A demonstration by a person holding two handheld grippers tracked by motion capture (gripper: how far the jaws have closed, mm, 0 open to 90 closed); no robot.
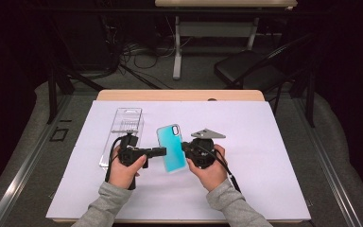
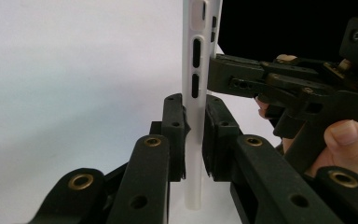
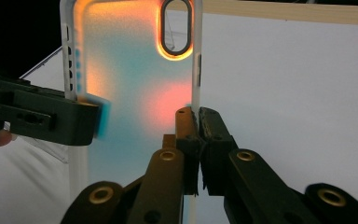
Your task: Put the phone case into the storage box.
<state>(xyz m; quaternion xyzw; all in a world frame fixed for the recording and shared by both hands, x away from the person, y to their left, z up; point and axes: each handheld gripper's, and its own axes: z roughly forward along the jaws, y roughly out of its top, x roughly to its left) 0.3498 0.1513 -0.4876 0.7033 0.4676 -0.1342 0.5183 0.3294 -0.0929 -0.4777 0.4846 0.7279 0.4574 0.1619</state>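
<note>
A phone case, teal in the high view and frosted with a glowing back in the right gripper view, is held up above the white mat. My left gripper is shut on its left edge; the left gripper view shows both pads pressing the white side wall below the button slots. My right gripper is shut on the opposite edge, its jaws clamped on the rim below the camera cut-out. Each hand wraps its gripper's body.
A clear plastic package lies on the mat just left of my left hand. The wooden table edge runs along the back. Beyond it stand a black chair and a desk leg.
</note>
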